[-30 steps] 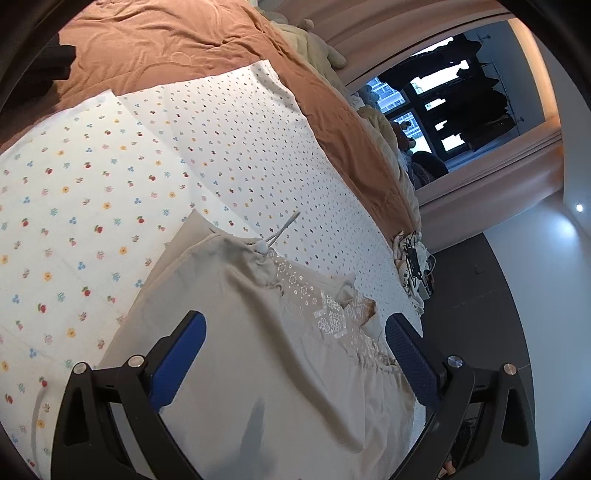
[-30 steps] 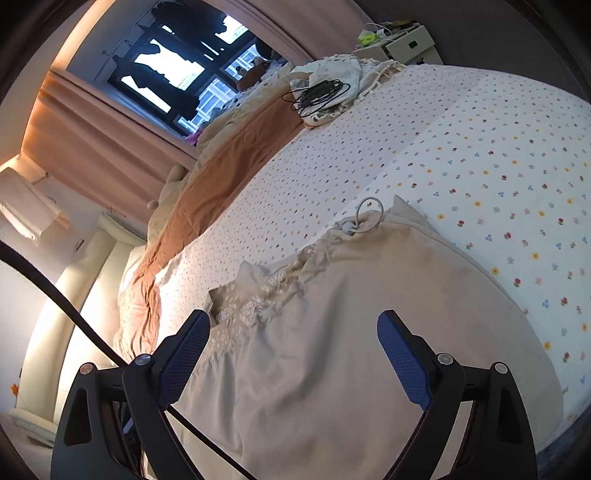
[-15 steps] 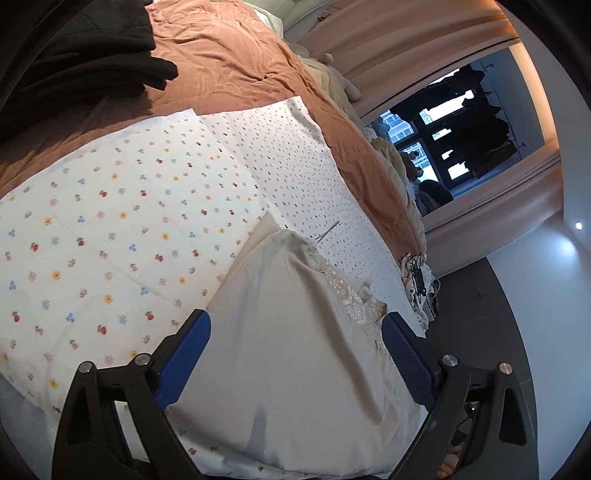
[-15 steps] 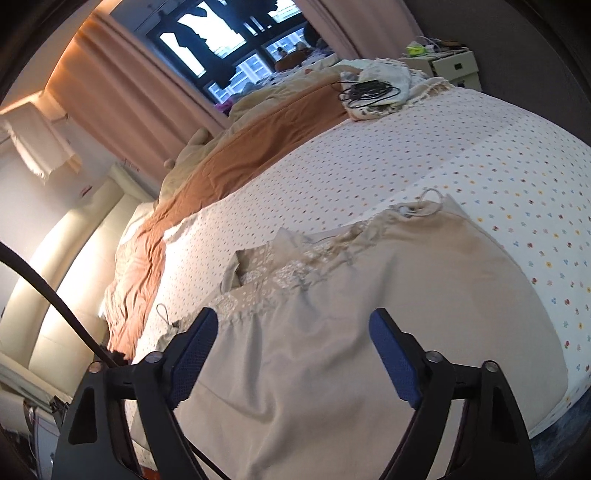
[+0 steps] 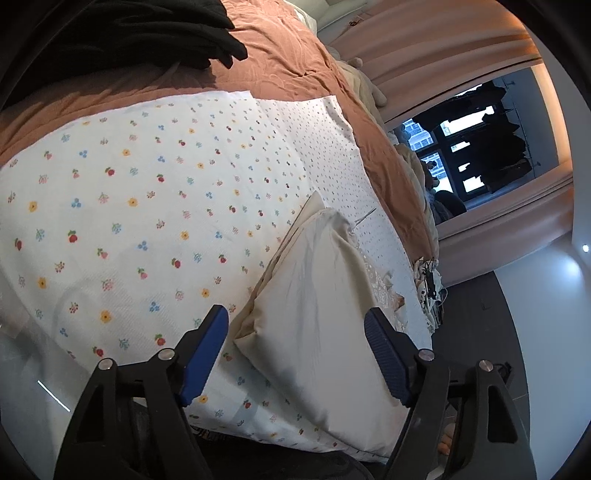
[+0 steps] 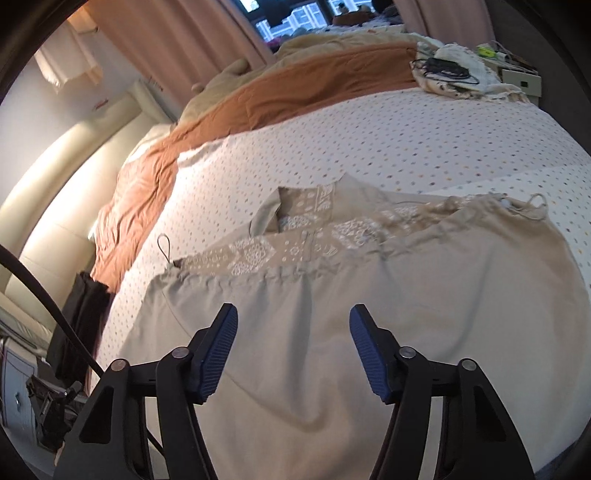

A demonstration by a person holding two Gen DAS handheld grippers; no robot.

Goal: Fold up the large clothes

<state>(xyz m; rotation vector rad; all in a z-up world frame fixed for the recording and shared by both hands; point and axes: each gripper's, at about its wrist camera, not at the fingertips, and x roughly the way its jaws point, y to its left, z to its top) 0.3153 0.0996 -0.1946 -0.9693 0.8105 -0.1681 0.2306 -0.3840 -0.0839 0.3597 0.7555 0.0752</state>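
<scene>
bedroom with a beige dress laid on a flower-print bed sheet, both grippers above it.

nearest, the left gripper (image 5: 295,354) has its blue pads apart and empty over the lower corner of the beige dress (image 5: 321,310), its jaws having just been closing; the right gripper (image 6: 291,350), also narrowing with nothing between the pads, hangs over the dress's plain skirt. beyond lies the white-embroidered bodice (image 6: 314,236) with its thin strap loop (image 6: 164,245). farther out come the flower-print sheet (image 5: 147,206), a rust-brown quilt (image 6: 295,92), black clothing (image 5: 155,33), then curtains (image 6: 177,37) and the window (image 5: 472,147).
</scene>
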